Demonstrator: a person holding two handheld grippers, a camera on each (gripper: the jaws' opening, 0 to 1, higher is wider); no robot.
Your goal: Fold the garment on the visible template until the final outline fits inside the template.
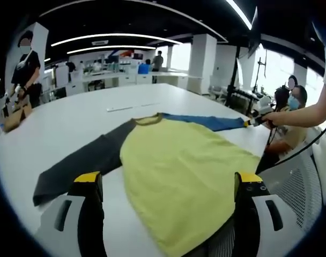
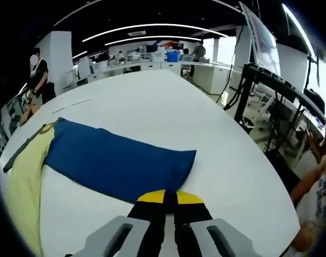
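The shirt [image 1: 179,171] lies flat on the worktop [image 1: 72,123]. The right gripper [image 2: 170,199], jaws pinched on the blue sleeve [image 2: 117,160] cuff, is nearer; the left gripper [image 1: 168,184] gapes empty over the hem.

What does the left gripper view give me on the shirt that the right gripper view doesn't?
Left gripper view: the dark grey sleeve, most of the yellow body, the left gripper open. Right gripper view: the blue sleeve full length, the right gripper shut at its cuff edge. Both: the white table, blue sleeve, yellow body.
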